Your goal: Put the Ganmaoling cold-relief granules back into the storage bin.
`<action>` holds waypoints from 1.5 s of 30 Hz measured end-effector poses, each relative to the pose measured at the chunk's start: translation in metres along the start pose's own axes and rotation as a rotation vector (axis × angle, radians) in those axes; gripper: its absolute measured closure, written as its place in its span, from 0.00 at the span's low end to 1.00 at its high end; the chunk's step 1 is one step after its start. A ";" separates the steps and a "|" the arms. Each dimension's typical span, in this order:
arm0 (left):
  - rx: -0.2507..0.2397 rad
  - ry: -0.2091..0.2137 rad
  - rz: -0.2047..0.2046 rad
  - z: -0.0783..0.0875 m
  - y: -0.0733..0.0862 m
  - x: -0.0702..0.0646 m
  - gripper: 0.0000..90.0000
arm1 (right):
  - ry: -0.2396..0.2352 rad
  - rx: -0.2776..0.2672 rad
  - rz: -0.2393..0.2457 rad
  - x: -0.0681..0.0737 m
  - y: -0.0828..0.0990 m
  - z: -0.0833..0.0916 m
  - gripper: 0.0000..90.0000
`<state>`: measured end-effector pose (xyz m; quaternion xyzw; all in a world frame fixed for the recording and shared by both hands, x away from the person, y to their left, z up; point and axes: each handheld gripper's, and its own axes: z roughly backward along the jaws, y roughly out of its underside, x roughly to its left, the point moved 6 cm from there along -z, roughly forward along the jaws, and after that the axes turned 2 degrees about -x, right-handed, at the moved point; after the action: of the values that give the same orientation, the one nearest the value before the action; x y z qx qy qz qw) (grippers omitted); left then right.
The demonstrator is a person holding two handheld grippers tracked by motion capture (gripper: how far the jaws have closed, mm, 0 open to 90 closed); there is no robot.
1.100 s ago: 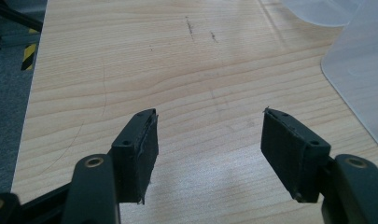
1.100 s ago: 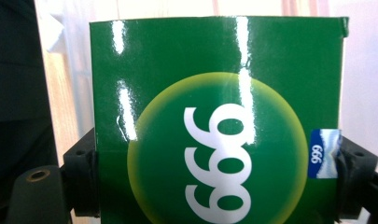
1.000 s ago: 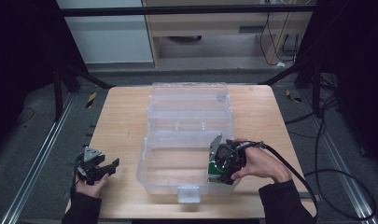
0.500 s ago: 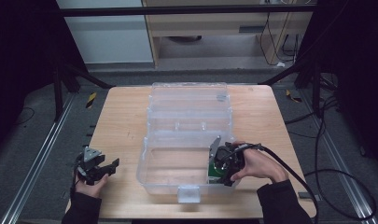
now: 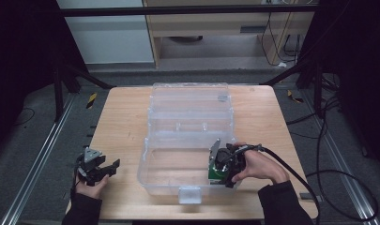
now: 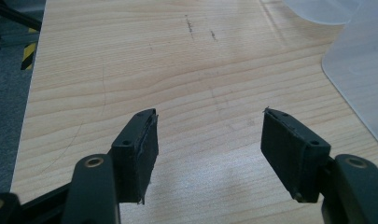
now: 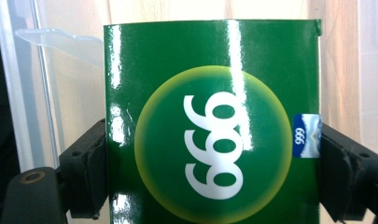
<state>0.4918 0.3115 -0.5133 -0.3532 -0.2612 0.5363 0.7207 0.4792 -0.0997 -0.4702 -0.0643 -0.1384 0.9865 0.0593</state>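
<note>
Wooden counter (image 5: pixel 122 117) carries a clear bin (image 5: pixel 187 140); the right hand-held gripper (image 5: pixel 224 167), jaws just easing apart, brackets a green box (image 7: pixel 212 121) lowered inside. Placement looks nearly done, with release and withdrawal left, while the left hand-held gripper (image 6: pixel 210 149) rests released and empty.

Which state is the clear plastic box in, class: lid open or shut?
Open. In the high view the clear plastic box has its lid folded back flat on the table, and the right gripper reaches into its tray.

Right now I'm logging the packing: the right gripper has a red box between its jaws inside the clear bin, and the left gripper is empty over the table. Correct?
Not quite: the box is green, not red, as the right gripper view shows. It does sit between the right gripper jaws inside the clear bin, and the left gripper is empty over the table.
</note>
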 end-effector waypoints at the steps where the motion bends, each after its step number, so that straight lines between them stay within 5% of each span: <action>1: 0.000 0.000 0.000 0.000 0.000 0.000 0.40 | 0.000 0.000 0.000 0.000 0.000 0.000 0.16; 10: 0.001 0.000 -0.002 0.000 0.000 0.000 0.40 | -0.010 0.001 -0.009 0.000 0.001 0.002 0.14; 23: 0.002 -0.001 -0.003 0.001 0.000 0.000 0.40 | 0.034 -0.120 -0.064 0.001 0.004 0.034 0.10; 35: 0.003 -0.003 -0.003 0.000 0.000 0.000 0.40 | 0.187 -0.307 -0.254 -0.005 0.054 0.067 0.10; 45: 0.004 -0.006 -0.004 0.000 0.000 0.000 0.40 | 0.364 -0.431 -0.535 -0.019 0.104 0.061 0.05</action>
<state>0.4918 0.3111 -0.5138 -0.3495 -0.2631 0.5363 0.7218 0.4788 -0.2182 -0.4388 -0.2108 -0.3417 0.8569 0.3232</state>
